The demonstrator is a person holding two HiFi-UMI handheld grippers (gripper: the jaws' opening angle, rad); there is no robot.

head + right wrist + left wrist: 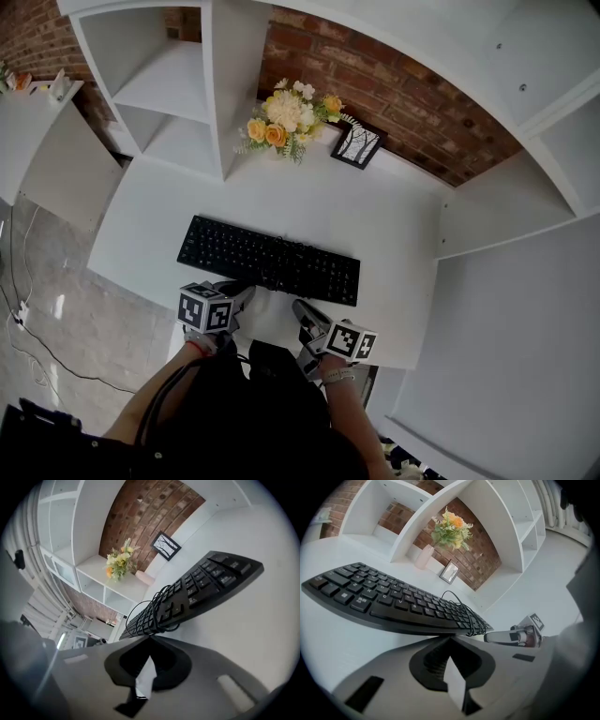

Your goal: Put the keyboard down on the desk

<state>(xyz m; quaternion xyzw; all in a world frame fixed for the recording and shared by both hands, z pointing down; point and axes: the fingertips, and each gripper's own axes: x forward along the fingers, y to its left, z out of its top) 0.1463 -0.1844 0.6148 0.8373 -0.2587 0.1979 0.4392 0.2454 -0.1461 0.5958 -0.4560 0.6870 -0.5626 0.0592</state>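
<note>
Head view, we are logging keyboard [269, 260] lying on white desk [394, 225], left gripper [244, 291] and right gripper [300, 307] at its near edge, left gripper view, jaws clenched empty beside keyboard, right gripper view, jaws clenched empty, coiled cable [150, 613] resting on keyboard.

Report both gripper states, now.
Left gripper: closed, holding nothing, tips at the near edge of the keyboard.
Right gripper: closed, holding nothing, tips just short of the coiled cable.
</note>
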